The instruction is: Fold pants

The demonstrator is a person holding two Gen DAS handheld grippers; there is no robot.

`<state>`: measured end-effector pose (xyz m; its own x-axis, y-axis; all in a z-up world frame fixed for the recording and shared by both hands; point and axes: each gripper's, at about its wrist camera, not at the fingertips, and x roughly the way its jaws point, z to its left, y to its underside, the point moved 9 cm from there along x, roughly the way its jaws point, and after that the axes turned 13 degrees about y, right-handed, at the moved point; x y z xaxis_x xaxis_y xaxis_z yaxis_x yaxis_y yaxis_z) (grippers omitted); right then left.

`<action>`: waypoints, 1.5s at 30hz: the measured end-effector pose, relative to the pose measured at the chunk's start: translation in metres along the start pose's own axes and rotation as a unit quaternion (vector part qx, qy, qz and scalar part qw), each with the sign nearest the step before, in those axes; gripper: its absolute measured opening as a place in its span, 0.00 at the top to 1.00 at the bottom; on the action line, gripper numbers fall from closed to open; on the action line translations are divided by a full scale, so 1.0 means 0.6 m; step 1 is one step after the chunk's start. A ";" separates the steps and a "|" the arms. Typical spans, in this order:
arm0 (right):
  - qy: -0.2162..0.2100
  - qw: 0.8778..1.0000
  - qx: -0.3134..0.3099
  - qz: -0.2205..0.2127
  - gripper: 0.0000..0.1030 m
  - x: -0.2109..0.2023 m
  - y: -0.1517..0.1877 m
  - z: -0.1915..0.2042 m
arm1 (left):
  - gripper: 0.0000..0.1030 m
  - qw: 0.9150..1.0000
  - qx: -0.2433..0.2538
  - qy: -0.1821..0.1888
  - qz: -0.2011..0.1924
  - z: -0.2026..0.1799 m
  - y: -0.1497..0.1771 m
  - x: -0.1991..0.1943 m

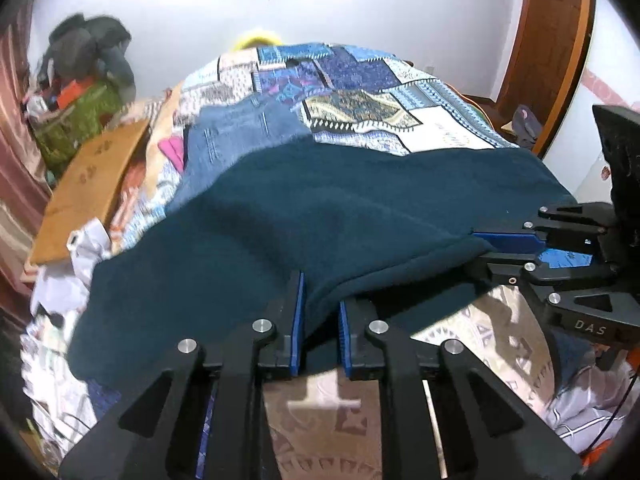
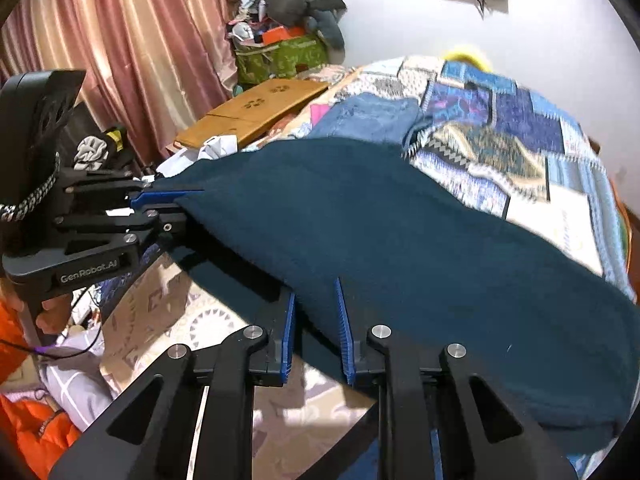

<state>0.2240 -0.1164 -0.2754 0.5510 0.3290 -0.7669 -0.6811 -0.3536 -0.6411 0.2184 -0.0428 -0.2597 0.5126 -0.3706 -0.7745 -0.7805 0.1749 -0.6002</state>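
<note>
Dark teal fleece pants (image 1: 320, 216) lie spread across the bed and also fill the right wrist view (image 2: 400, 240). My left gripper (image 1: 320, 320) is shut on the near edge of the pants, which is lifted off the bed. It also shows at the left of the right wrist view (image 2: 180, 200). My right gripper (image 2: 316, 320) is shut on the same near edge further along. It shows at the right of the left wrist view (image 1: 480, 248), pinching the cloth.
A blue patchwork quilt (image 1: 380, 100) covers the bed. Folded jeans (image 1: 240, 132) lie beyond the pants. A wooden board (image 1: 88, 188) and a pile of clothes and bags (image 1: 80, 92) stand at the left. Pink curtains (image 2: 120, 40) hang behind.
</note>
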 end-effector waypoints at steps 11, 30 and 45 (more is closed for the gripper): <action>0.011 0.998 0.045 -0.036 0.44 -0.059 -0.008 -0.046 | 0.34 0.999 -0.042 0.027 -0.007 0.009 0.014 -0.039; 0.110 0.978 0.173 0.042 0.23 0.000 0.082 -0.210 | 0.08 0.981 -0.192 -0.028 0.009 0.179 0.042 0.007; 0.142 0.980 0.133 0.039 0.23 -0.021 0.030 -0.217 | 0.06 0.979 -0.196 -0.045 -0.035 0.256 0.043 -0.091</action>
<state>0.2677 -0.2408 -0.2810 0.5789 0.0394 -0.8145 -0.8070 -0.1156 -0.5792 0.2252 0.1223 -0.2634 0.5858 -0.2851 -0.7586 -0.8104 -0.2187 -0.5436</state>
